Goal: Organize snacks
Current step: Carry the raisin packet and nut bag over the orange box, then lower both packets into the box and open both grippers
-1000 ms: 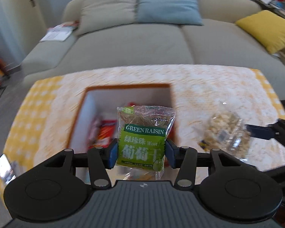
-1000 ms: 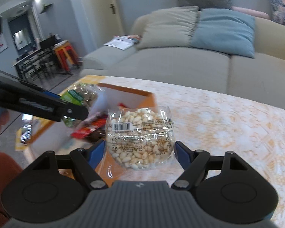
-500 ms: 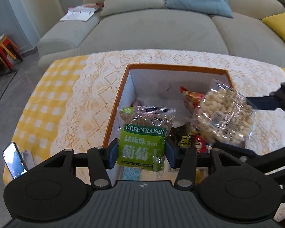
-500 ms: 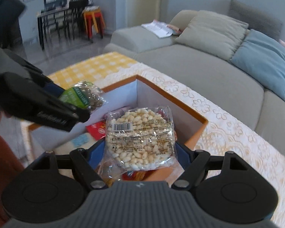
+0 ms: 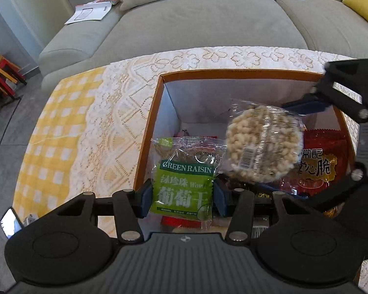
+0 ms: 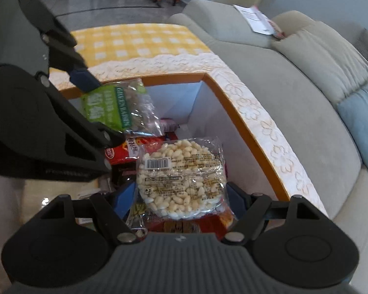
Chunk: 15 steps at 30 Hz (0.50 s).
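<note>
Can't see much of the box [image 5: 233, 73] floor, the green raisin bag [image 5: 184, 183] and the puffed rice cake pack [image 5: 262, 147] hang right over it. The red snack packet [image 5: 323, 156] is half covered by the rice pack, and the right claw [image 5: 304, 152] runs off the frame edge. From the right wrist, the left claw [image 6: 93, 105] is blurry and hides the box's left side. Print on the rice pack [image 6: 181, 178] is too small to read.

raisin packet [image 5: 184, 183]: green with white lettering, clear top | puffed-rice cake [image 5: 263, 147]: cream grains in clear wrap | box [image 5: 149, 132]: orange rim, white inside | tablecloth [image 5: 59, 132]: yellow-white check under white lace | sofa [image 5: 203, 22]: grey-beige | cushion [image 5: 365, 6], upper right: yellow
</note>
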Available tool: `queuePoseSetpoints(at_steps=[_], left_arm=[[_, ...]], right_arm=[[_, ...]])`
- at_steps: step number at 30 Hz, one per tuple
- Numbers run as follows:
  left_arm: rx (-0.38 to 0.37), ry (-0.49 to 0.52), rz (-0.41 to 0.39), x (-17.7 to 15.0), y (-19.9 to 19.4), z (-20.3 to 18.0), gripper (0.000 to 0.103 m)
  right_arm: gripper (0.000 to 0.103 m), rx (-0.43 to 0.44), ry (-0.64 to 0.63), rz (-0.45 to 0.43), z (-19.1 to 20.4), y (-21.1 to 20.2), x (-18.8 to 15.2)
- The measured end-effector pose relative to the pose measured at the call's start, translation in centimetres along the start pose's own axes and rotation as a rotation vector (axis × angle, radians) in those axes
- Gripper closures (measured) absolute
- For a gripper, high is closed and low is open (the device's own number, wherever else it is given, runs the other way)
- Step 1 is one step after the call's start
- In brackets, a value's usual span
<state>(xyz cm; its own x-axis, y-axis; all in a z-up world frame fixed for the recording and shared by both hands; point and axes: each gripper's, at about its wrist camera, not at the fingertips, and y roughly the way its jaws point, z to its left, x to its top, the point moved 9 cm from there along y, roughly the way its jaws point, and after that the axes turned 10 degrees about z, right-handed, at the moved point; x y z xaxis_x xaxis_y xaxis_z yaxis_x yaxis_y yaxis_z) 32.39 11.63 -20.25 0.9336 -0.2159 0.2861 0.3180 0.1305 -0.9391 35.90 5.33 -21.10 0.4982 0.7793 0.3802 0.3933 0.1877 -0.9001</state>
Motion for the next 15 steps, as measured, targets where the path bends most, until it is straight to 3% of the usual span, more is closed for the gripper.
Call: queuePoseSetpoints(at_steps=[9, 15], left_arm=[[-0.029, 0.002, 0.014, 0.7, 1.2, 0.0, 0.046], [-0.025, 0.008, 0.019, 0.9, 1.6, -0.1, 0.046]], right_arm=[[0.025, 0.074, -0.024, 0.041, -0.1, 1.7, -0.1], [0.021, 0.096, -0.005, -0.002, -0.5, 0.7, -0.2]])
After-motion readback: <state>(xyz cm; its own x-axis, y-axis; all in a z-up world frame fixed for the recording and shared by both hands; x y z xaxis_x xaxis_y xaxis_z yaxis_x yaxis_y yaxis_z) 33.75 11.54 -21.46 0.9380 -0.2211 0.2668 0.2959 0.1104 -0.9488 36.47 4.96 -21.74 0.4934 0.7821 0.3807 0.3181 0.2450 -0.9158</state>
